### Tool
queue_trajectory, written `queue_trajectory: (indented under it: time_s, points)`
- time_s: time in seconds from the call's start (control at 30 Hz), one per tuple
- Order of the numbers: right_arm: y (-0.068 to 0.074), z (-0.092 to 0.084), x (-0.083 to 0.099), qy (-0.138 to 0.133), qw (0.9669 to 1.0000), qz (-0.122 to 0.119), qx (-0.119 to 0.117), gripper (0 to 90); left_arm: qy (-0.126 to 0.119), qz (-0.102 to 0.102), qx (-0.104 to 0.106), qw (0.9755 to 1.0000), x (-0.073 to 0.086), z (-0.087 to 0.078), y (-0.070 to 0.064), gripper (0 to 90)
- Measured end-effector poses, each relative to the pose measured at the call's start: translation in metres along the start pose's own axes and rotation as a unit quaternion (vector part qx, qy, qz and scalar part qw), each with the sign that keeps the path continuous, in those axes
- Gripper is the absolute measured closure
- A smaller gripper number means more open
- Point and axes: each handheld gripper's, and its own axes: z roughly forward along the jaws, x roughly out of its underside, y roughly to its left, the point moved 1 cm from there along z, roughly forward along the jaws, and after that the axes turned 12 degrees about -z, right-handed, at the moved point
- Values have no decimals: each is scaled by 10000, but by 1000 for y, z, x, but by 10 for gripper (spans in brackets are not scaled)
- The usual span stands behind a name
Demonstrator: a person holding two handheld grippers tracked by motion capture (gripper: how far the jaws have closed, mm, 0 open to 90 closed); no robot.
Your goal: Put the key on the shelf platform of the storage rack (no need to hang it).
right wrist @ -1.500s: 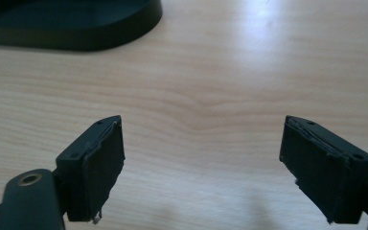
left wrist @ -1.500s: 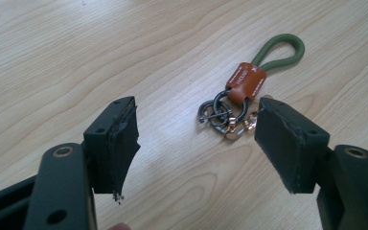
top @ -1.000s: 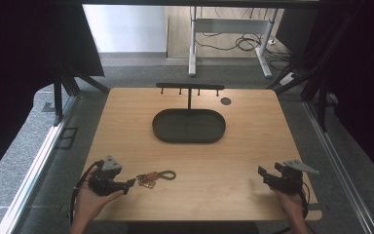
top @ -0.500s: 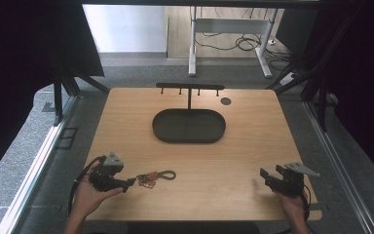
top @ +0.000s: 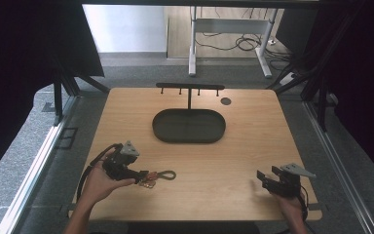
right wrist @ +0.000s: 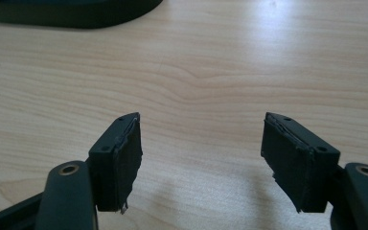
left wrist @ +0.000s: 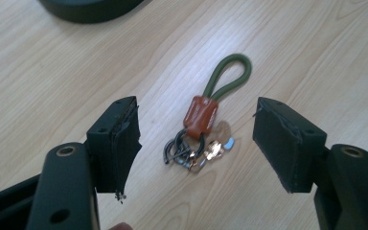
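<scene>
The key ring (left wrist: pixel 200 134) lies on the desk (top: pixel 233 161) between the jaws of the left tongs (left wrist: pixel 196 143), released and just closing a little around it. Next, I think, they must lower and clench it. The right tongs (right wrist: pixel 201 158) rest released.

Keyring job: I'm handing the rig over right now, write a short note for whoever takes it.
Left gripper: open, jaws just closing a little, nothing pinched; the keyring lies flat on the table between and just ahead of them, untouched.
Right gripper: open, holding nothing, over bare wood at the near right edge.
Keyring: green cord loop, brown sleeve, metal rings and small keys, near the left front of the table.
Black oval tray and hook stand: at mid-table, both bare.
Done: approach only.
Left: probably grip the keyring and take it to the stand or tray.
</scene>
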Motion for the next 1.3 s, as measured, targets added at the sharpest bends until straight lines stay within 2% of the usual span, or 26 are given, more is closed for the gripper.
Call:
queue_trajectory:
  time_s: [0.1,0.27,0.43,0.6,0.73,0.97,1.3]
  points:
    - [2,1,0,31,10000,-45,20,306,86,12,-41,10000,-5,3,1,343]
    - [2,3,2,74,9999,-97,16,310,226,74,29,9997,-10,9,2,351]
    - [4,4,2,97,9999,-119,-12,315,453,152,-67,9988,-13,16,3,360]
    - [5,4,2,102,9999,-123,-14,315,548,133,-31,9984,-18,22,4,374]
    - [4,4,3,96,9999,-41,-57,316,660,104,-82,9977,-23,24,6,394]
    - [3,5,3,108,9999,-47,-49,317,714,144,28,9973,-29,29,4,396]
    - [5,6,3,159,9998,-102,-50,318,660,420,80,9969,-33,29,-4,420]
